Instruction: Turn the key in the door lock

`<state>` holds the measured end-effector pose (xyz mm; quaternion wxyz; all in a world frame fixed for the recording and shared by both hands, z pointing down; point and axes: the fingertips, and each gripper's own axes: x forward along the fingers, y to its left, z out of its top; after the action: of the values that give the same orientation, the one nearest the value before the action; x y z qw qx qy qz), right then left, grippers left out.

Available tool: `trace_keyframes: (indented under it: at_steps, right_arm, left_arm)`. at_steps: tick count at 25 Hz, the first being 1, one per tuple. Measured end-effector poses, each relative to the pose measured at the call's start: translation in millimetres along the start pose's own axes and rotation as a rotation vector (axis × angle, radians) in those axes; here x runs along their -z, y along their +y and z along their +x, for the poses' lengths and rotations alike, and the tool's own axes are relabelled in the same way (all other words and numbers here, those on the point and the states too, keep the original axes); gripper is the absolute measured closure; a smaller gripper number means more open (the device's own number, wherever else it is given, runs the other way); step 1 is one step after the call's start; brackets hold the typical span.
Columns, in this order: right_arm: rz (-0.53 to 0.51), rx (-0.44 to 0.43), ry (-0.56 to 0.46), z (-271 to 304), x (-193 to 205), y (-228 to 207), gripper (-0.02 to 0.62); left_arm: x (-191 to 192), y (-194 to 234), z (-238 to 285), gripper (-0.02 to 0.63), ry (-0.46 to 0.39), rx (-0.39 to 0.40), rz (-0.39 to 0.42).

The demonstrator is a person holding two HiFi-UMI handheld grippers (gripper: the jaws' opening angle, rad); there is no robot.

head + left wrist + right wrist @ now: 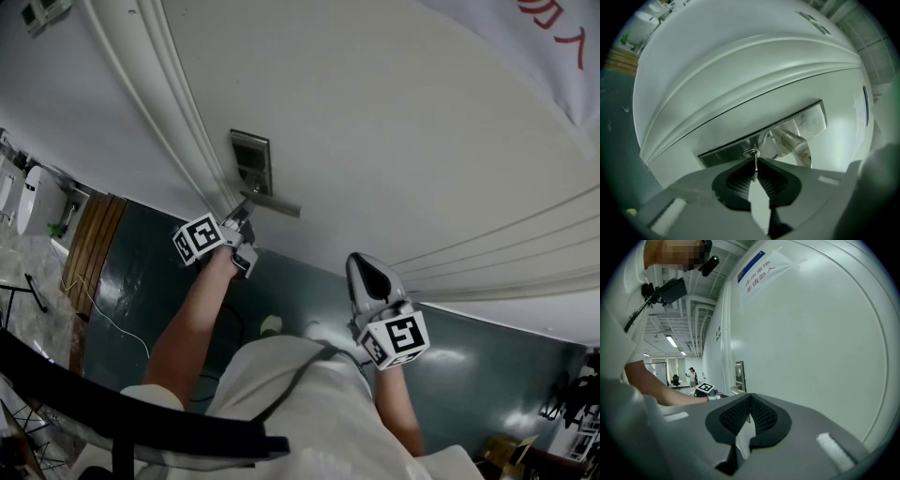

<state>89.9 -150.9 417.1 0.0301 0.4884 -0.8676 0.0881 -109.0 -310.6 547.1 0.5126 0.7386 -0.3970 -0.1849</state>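
A metal lock plate (251, 164) with a lever handle (274, 203) is set in the white door (403, 141). My left gripper (242, 216) is at the plate, just under the handle. In the left gripper view its jaws (755, 163) are shut on a thin metal key (754, 169). The key's ring end (751, 153) sits at the lock plate (736, 149), left of the handle (794, 143). My right gripper (367, 277) hangs back from the door to the right. It is shut with nothing in it (750, 400).
A paper sign (761, 268) with red print hangs high on the door. Door-frame mouldings (178, 122) run left of the lock. The floor (131, 281) is dark and glossy, with a cable and a wooden panel (94, 244) at the left. A person (691, 376) stands far off.
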Motion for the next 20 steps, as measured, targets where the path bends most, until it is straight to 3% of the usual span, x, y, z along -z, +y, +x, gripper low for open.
trace_keyframes:
  at_steps: [4,11,13,20]
  right_arm:
    - [-0.003,0.004,-0.002,-0.2,0.1,0.5,0.588]
    - [0.006,0.018,-0.007,-2.0,0.0,-2.3,0.588]
    - [0.007,0.017,-0.007,-1.4,-0.1,-1.4,0.588]
    - [0.007,0.007,-0.013,0.7,-1.9,-3.0,0.588]
  left_arm:
    - [1.0,0.2,0.3,0.577,-0.026,0.091,-0.18]
    - [1.8,-3.5,0.2,0.569,-0.011,0.181,-0.325]
    - [1.8,-2.7,0.5,0.568,-0.003,0.19,-0.336]
    - [-1.8,0.8,1.2,0.566,-0.016,0.14,-0.257]
